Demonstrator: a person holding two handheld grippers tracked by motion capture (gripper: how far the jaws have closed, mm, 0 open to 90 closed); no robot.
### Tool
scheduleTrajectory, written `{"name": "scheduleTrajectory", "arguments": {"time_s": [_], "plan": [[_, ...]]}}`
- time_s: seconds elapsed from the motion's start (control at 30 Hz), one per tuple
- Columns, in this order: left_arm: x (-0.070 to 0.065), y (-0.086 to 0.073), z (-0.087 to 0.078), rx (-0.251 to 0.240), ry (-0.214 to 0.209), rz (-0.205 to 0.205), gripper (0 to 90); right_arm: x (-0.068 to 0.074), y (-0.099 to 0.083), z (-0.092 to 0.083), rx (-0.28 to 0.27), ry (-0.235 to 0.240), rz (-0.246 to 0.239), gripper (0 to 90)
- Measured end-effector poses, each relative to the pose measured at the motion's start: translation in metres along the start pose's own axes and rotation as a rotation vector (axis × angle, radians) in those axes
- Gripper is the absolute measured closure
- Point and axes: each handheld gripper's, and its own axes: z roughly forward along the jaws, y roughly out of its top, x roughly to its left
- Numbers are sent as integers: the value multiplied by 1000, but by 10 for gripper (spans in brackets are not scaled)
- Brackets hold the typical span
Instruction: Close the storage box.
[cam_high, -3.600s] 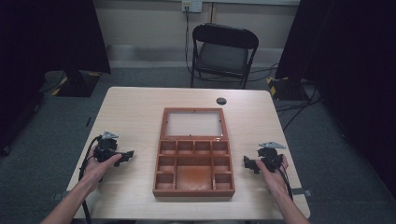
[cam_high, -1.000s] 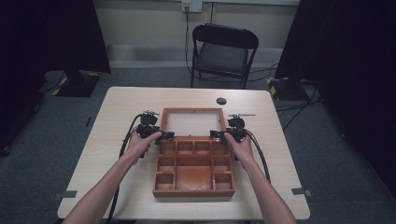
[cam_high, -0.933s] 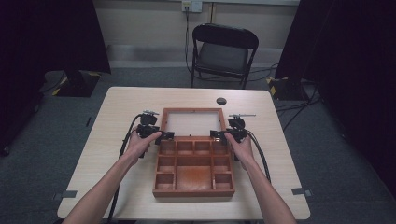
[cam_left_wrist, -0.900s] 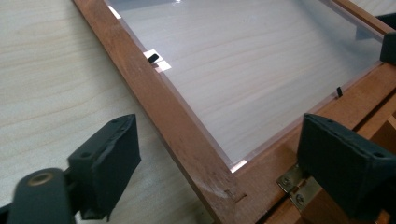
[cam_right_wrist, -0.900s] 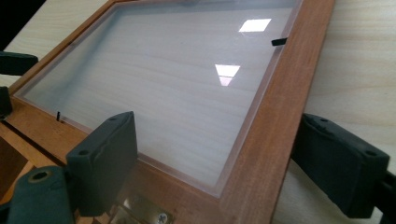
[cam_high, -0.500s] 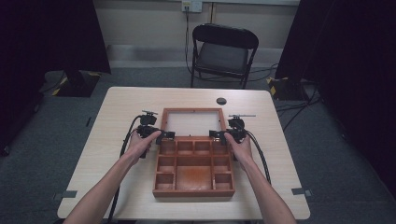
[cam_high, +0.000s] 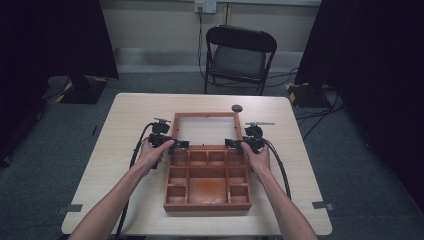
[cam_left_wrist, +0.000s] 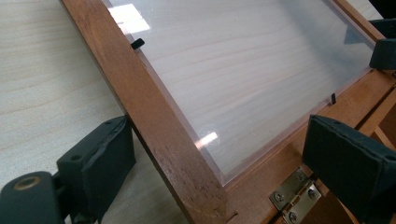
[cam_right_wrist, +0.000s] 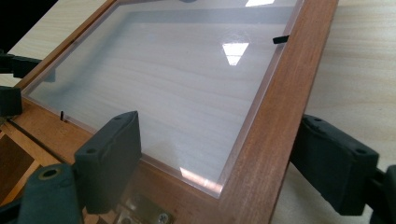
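A big light wooden table (cam_high: 125, 150) fills the middle of the room, and a black folding chair (cam_high: 239, 55) stands behind its far side. On the table lies a brown wooden box (cam_high: 208, 181) with many small compartments, near the person's edge. Its lid (cam_high: 206, 129) is swung all the way open and lies flat on the table behind the box, joined to it by small metal hinges (cam_left_wrist: 292, 193). The lid is a wooden frame around a clear pane (cam_left_wrist: 243, 70), and the table shows through the pane. The person's two arms reach in from the near edge, one to each side of the box. The left gripper (cam_high: 176, 145) sits at the lid's left corner, close to the hinge. Its jaws stand apart with the frame's side rail between them, and they have just been closing a little; in the left gripper view the pads are not pressing the wood. The right gripper (cam_high: 232, 144) sits at the lid's right corner in the same way, its jaws wide and one on each side of the rail, also just closing a little. A small dark round thing (cam_high: 236, 108) lies on the table beyond the lid.
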Motion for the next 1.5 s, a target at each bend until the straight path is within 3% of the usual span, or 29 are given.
{"name": "scheduleTrajectory", "arguments": {"time_s": [0.1,0.33,0.57,0.9,1.2,1.5], "plan": [[0,0,0,4,-8,-4,93,1,0,-1,-3,-5,-7,172],[-5,3,-1,12,26,24,91,3,2,-4,-34,-34,-34,245],[-4,3,-1,3,10,30,107,4,3,-8,-44,-44,-46,275],[-6,2,-9,-48,39,86,185,7,6,-12,-88,-63,-67,327],[-11,5,-20,-82,37,99,206,7,10,-19,-111,-19,-48,325],[-17,10,-34,-138,30,116,232,11,16,-31,-146,0,-63,328]]}}
